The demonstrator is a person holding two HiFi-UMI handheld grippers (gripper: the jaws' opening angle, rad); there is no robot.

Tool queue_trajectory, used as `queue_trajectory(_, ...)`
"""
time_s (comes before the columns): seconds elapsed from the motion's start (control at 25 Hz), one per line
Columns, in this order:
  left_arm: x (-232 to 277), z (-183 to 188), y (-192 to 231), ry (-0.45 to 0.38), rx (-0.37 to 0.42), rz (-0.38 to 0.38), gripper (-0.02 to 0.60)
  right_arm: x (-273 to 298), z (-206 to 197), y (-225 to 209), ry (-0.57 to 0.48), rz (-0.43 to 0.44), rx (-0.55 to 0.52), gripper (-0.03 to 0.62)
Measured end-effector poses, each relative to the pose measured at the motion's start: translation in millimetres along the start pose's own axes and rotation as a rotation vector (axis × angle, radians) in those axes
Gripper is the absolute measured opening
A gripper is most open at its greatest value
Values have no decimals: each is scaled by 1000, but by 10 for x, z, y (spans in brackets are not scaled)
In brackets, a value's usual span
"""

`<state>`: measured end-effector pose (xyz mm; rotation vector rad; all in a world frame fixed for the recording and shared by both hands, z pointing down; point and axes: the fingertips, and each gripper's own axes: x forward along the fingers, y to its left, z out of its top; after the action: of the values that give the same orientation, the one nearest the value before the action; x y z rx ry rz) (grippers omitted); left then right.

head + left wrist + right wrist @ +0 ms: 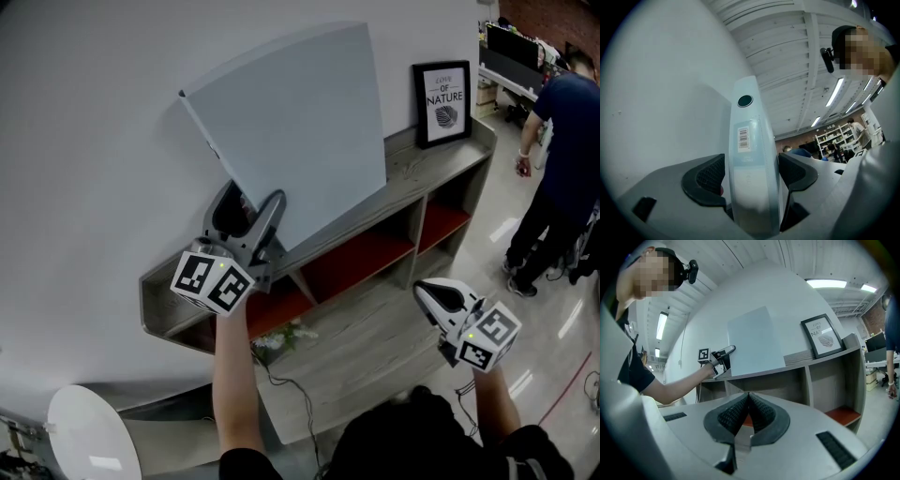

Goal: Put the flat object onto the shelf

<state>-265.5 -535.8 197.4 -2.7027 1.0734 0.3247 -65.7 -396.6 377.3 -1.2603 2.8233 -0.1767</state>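
The flat object (300,131) is a large pale grey-blue board. It stands on its edge on top of the wooden shelf (427,164) and leans back against the white wall. My left gripper (251,202) is at the board's lower left corner with a jaw on each side. In the left gripper view the board's thin edge (752,154), with a barcode label (743,138), rises between the pads, and the pads stand just clear of it. My right gripper (427,291) hangs low in front of the shelf, shut with nothing in it (748,411). The right gripper view shows the board (752,341) upright on the shelf top.
A framed picture (442,101) stands on the shelf top to the right of the board. The shelf has open compartments with red floors (361,262). A person (562,159) stands at the far right. A white round object (89,436) lies at the lower left.
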Motion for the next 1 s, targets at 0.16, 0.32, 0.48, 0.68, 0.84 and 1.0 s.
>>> queue_trajectory(0.16, -23, 5, 11, 2, -2, 19, 364, -9, 3, 18, 4, -1, -5, 12)
queue_trajectory(0.32, -57, 29, 9, -1, -4, 21, 370, -19, 26, 31, 1, -3, -7, 12)
queue_trajectory(0.48, -146, 99, -35, -11, 1, 39, 370, -17, 31, 68, 1, 3, -10, 13)
queue_trajectory(0.68, -258, 150, -141, -12, 11, 29, 370, -7, 24, 131, 3, 13, -15, 12)
queue_trajectory(0.84, -345, 115, -242, -1, 10, 23, 369, -13, 16, 177, 3, 22, -19, 13)
queue_trajectory(1.0, -427, 32, -389, 2, -10, 28, 368, -49, 4, 225, -1, 38, -22, 12)
